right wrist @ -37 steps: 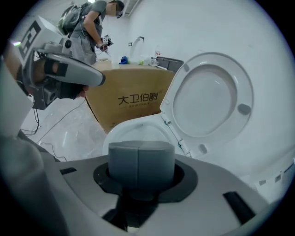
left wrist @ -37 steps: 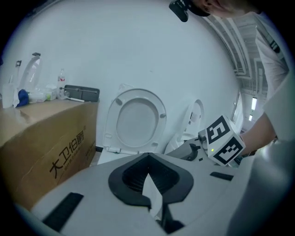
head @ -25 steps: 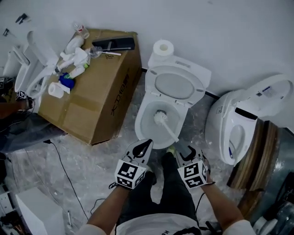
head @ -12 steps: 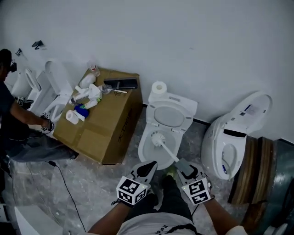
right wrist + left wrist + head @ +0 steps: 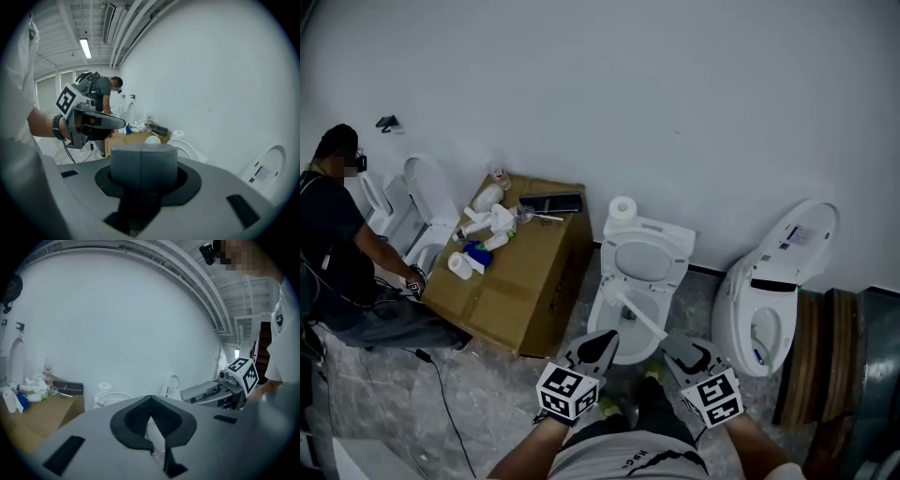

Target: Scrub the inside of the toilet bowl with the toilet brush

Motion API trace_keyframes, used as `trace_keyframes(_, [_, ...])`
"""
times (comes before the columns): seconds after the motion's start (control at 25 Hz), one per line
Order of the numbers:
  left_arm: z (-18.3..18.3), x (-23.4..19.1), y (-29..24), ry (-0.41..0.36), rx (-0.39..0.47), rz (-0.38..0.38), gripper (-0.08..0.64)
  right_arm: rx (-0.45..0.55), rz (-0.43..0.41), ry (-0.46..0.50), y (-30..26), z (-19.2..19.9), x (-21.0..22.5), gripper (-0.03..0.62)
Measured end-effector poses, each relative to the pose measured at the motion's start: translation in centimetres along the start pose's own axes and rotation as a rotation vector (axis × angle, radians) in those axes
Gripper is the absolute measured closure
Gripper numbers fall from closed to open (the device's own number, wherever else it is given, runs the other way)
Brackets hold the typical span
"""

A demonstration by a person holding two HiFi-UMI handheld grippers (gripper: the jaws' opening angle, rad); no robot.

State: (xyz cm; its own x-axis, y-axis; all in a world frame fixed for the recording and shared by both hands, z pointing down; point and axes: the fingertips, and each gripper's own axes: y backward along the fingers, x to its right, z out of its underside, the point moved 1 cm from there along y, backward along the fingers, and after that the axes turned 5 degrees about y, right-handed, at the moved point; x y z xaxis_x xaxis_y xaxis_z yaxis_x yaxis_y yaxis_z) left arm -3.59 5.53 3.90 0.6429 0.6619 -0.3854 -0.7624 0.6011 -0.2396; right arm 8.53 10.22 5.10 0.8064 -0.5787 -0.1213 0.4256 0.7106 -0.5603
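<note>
The white toilet [image 5: 598, 317] stands against the wall with its lid raised. The toilet brush [image 5: 639, 317] slants down into the bowl, and its white head shows in the right gripper view as brush head [image 5: 152, 139]. My right gripper [image 5: 684, 352] is shut on the grey end of the brush handle [image 5: 143, 164] at the bowl's front right. My left gripper [image 5: 602, 343] hovers at the front left of the bowl, jaws together and holding nothing; it also appears in the other gripper view as left gripper [image 5: 93, 122].
A cardboard box [image 5: 525, 291] with bottles and rolls on top stands left of the toilet. A paper roll [image 5: 622, 208] sits on the tank. A second toilet [image 5: 778, 272] lies tipped at the right. A person [image 5: 337, 234] crouches at the far left. A cable [image 5: 441, 394] crosses the floor.
The head view has drawn back and tilted up, showing more wall and the person at left. Both grippers stay at the bowl's front, and the brush remains held in the bowl.
</note>
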Motion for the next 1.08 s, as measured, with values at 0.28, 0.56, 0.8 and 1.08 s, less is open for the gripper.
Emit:
trace_keyframes(0.28, [-2.0, 1.2, 0.7, -0.02, 0.027, 0.016, 0.552, 0.045, 0.002, -0.022, 0.9, -2.2, 0.4, 0.436])
trace_keyframes(0.56, [-3.2, 1.7, 0.8, -0.023, 0.053, 0.018, 0.552, 0.058, -0.001, -0.06, 1.4, -3.1, 0.9, 0.436])
trace_keyframes(0.8, [-3.8, 1.3, 1.0, -0.031, 0.063, 0.012, 0.552, 0.054, -0.001, -0.066, 1.2, -3.4, 1.1, 0.436])
trace_keyframes(1.08, [-4.1, 0.8, 1.6, -0.03, 0.067, 0.0, 0.552, 0.064, -0.016, -0.063, 0.7, -4.2, 0.4, 0.436])
